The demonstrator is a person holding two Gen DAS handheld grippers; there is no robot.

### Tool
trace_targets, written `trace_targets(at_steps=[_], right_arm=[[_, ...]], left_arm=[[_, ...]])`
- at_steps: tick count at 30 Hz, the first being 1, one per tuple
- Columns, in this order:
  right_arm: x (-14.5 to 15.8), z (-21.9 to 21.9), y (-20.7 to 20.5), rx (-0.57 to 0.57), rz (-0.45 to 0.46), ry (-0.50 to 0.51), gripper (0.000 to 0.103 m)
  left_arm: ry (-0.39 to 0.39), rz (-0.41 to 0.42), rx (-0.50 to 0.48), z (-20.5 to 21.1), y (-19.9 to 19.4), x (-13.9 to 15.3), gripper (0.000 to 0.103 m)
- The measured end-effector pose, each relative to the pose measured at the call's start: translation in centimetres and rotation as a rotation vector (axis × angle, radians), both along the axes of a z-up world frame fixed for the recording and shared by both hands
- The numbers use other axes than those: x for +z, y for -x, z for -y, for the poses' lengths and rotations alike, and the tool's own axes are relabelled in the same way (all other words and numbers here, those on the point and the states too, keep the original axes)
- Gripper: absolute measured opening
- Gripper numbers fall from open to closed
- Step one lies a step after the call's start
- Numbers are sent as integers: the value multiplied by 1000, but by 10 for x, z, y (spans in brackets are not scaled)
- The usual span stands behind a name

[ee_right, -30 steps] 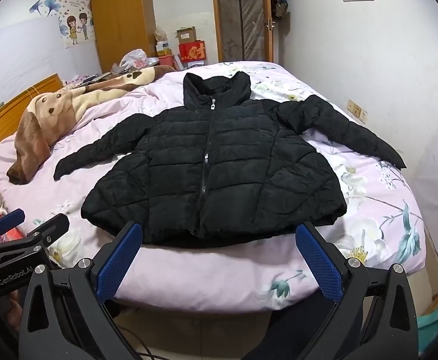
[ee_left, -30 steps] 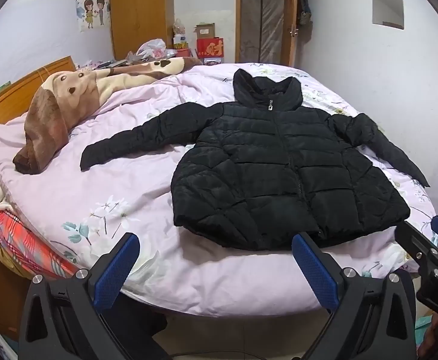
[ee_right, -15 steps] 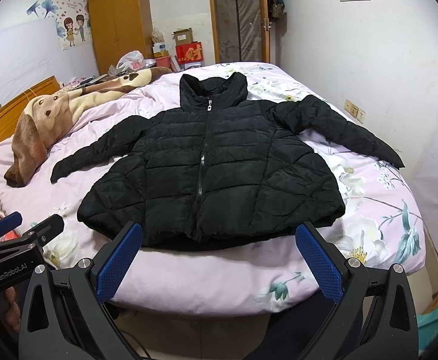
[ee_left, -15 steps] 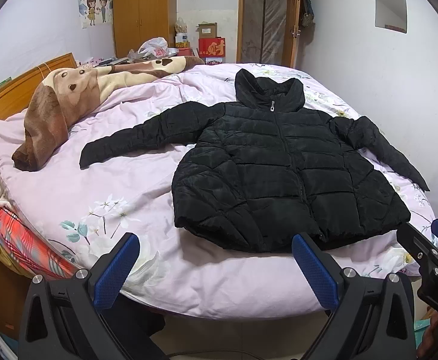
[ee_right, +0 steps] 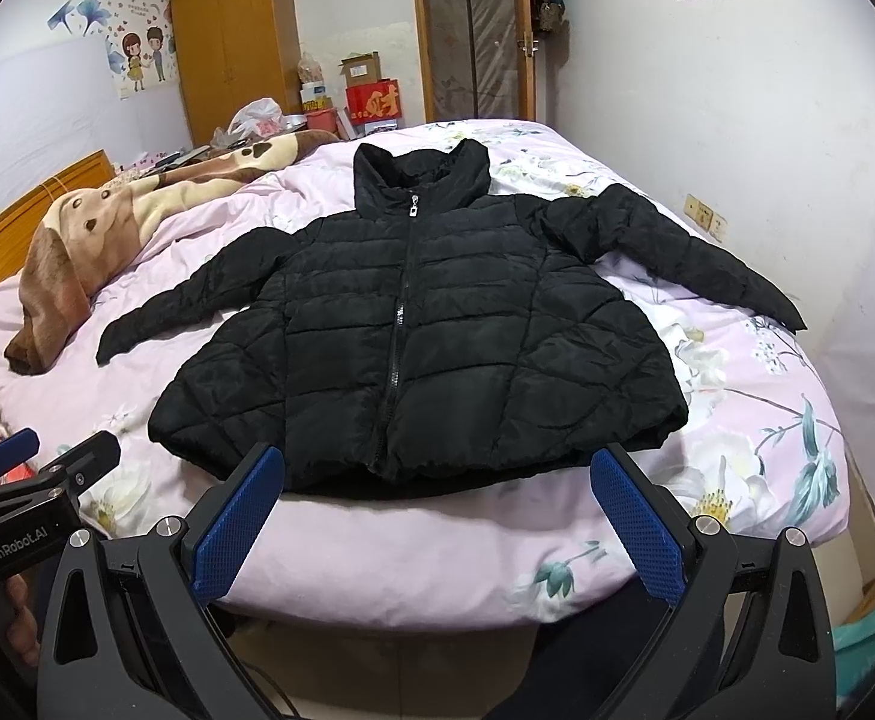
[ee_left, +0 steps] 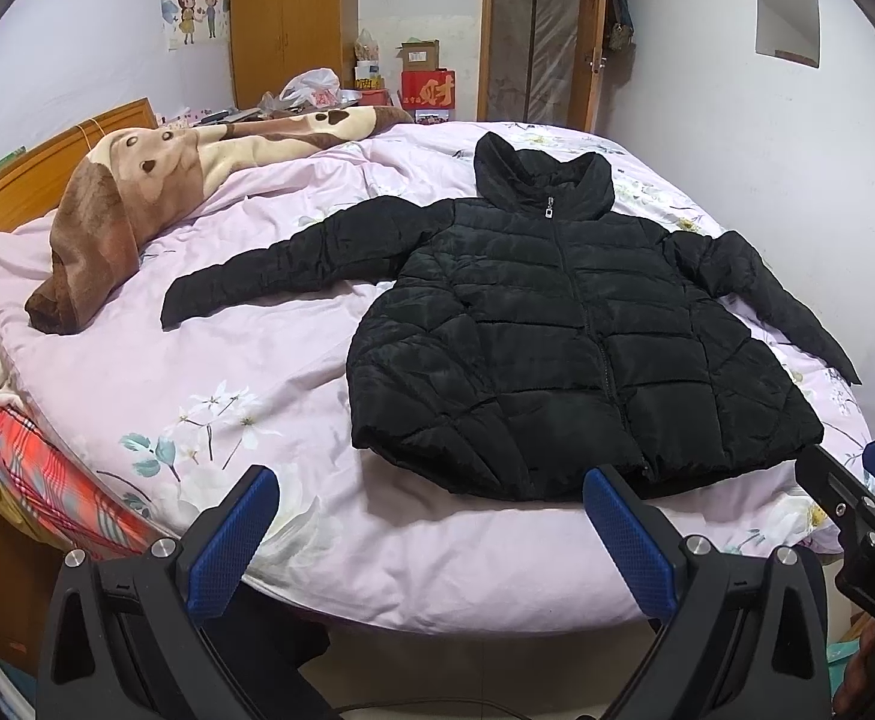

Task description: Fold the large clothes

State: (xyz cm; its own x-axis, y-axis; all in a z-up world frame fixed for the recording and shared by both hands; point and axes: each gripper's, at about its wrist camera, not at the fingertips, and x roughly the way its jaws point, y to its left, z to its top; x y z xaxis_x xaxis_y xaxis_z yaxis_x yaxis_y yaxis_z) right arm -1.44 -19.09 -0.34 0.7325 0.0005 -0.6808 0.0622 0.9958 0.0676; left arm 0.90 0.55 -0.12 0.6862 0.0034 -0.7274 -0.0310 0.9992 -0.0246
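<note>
A black quilted puffer jacket (ee_left: 557, 336) (ee_right: 425, 336) lies flat and zipped on the pink floral bed (ee_left: 209, 372) (ee_right: 755, 372), collar away from me, both sleeves spread outward. My left gripper (ee_left: 431, 546) hovers open just short of the bed's near edge, left of the jacket's hem, with nothing between its blue pads. My right gripper (ee_right: 437, 528) is open too, hanging in front of the middle of the hem. Each gripper shows at the edge of the other's view: the right gripper (ee_left: 863, 510) and the left gripper (ee_right: 35, 480).
A brown and cream dog-print blanket (ee_left: 137, 204) (ee_right: 77, 252) lies along the bed's left side by the wooden headboard (ee_left: 47, 162). A striped red cloth (ee_left: 47, 480) hangs at the near left corner. A wardrobe (ee_right: 233, 42), boxes and a door stand behind the bed; a wall runs along the right.
Both grippers have edged slightly forward toward the bed, so the jacket sits a little nearer and larger. The jacket itself has not moved, and both grippers stay open.
</note>
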Motion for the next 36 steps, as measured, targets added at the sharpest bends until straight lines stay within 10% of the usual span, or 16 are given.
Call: trace_targets(at_steps=[36], right_arm=[[-1,-5,0,8,-4,4,102]], left_arm=[[-2,1,6,-7,5,-6,102]])
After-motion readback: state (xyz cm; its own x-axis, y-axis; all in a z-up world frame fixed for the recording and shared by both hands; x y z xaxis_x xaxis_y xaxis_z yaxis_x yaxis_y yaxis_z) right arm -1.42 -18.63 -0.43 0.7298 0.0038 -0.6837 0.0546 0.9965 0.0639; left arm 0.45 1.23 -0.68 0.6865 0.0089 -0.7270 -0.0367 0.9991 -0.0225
